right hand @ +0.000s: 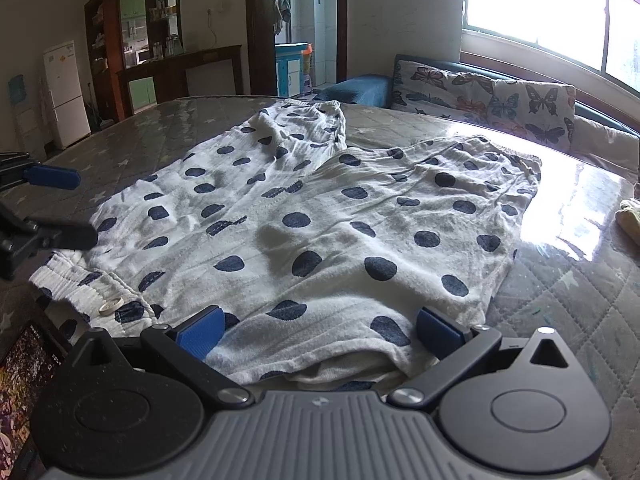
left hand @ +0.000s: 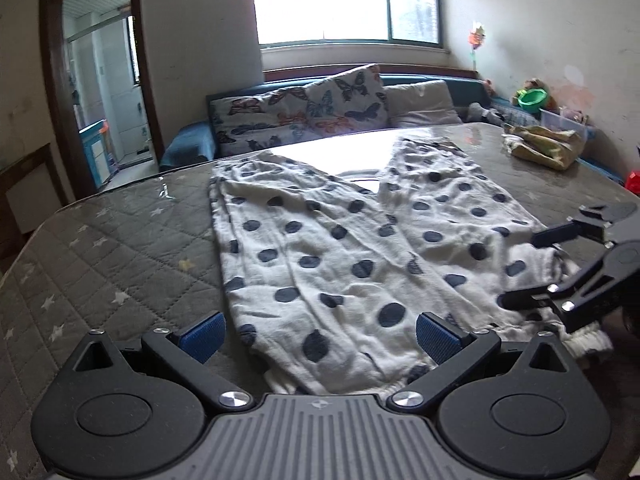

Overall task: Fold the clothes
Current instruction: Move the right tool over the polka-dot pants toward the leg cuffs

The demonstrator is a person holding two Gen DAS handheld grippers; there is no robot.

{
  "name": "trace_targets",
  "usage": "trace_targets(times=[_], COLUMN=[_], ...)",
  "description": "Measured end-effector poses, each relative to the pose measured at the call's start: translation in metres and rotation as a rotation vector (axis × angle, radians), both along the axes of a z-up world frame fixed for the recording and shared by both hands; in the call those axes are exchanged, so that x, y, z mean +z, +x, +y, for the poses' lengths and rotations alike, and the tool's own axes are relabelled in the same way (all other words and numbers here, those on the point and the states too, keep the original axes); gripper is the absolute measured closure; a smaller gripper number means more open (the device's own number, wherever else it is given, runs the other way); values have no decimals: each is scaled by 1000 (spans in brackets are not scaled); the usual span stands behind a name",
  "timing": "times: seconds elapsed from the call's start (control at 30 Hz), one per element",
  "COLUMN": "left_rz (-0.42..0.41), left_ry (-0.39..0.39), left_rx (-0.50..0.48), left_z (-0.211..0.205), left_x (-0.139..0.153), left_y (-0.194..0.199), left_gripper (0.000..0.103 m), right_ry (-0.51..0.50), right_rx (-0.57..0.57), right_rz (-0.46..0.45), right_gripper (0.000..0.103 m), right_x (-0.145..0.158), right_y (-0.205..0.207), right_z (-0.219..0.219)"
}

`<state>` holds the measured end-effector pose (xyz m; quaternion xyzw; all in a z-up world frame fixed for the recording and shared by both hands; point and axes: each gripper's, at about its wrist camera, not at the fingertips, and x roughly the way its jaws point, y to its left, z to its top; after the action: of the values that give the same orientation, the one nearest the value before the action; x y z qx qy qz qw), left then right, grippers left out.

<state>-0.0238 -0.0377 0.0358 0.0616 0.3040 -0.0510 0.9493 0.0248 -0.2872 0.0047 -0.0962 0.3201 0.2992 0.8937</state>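
The left gripper (left hand: 319,334) hangs low over the waistband end of the polka-dot trousers (left hand: 340,248), its blue pads spread wide with nothing between them. The trousers lie flat on the grey quilted mattress (left hand: 120,248), legs splayed away toward the butterfly cushion (left hand: 304,108). Left of the trousers the mattress lies bare to its edge. On the trousers' right side, the right gripper (right hand: 319,334) also gapes wide, low over the waistband, clasping nothing.
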Motion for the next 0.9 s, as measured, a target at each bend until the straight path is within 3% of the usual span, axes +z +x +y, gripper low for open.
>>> trace_targets(times=[0.4,0.63,0.9], left_rz=[-6,-2,19], left_ry=[6,-2,21], left_rx=[-113,-188,-327], left_z=[-31,-52,-90], left_x=[14,18,14], left_y=[-8,-11,-20], left_gripper=[0,0,0], right_ry=[39,13,11], right_rx=[-46,-92,-162], right_rz=[9,5,43], right_gripper=[0,0,0], right_x=[25,33,32], right_y=[14,26,44], right_z=[-19,-34,-53])
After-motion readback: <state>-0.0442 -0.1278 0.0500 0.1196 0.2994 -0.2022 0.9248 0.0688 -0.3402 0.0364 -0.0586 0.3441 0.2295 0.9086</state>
